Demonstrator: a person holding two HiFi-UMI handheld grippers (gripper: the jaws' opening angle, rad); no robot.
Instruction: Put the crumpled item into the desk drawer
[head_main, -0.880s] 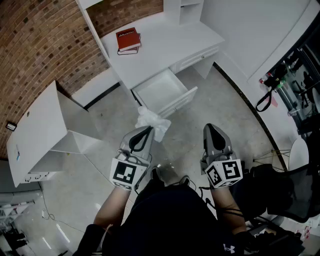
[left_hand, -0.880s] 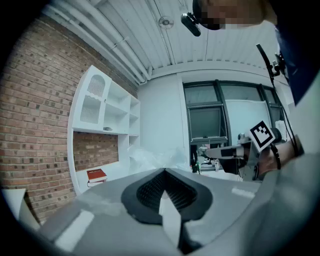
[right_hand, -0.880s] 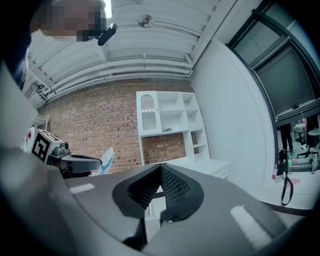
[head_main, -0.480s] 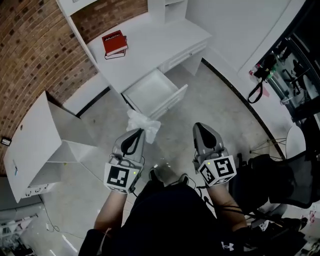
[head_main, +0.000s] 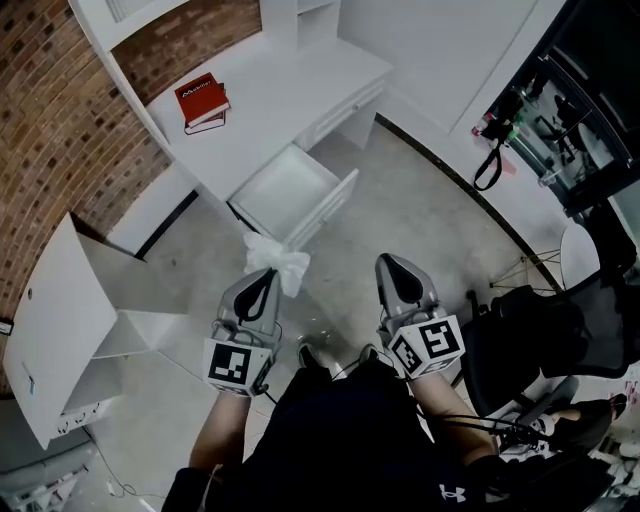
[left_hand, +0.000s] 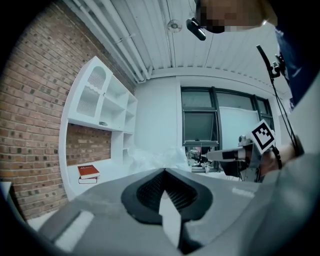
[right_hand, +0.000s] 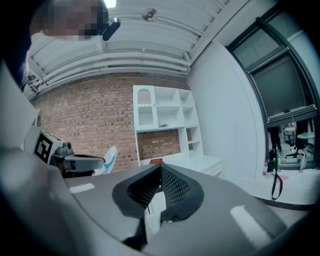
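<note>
At left, hand-held gripper (head_main: 268, 280) pinching crumpled item (head_main: 281, 261)

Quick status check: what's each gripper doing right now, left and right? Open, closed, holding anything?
Left gripper: closed on the crumpled white item.
Right gripper: closed, with nothing between its jaws.

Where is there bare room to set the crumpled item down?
The open drawer looks bare wall to wall. The desk top is free right of the red book. It gets crowded at the right, around the black chair.
</note>
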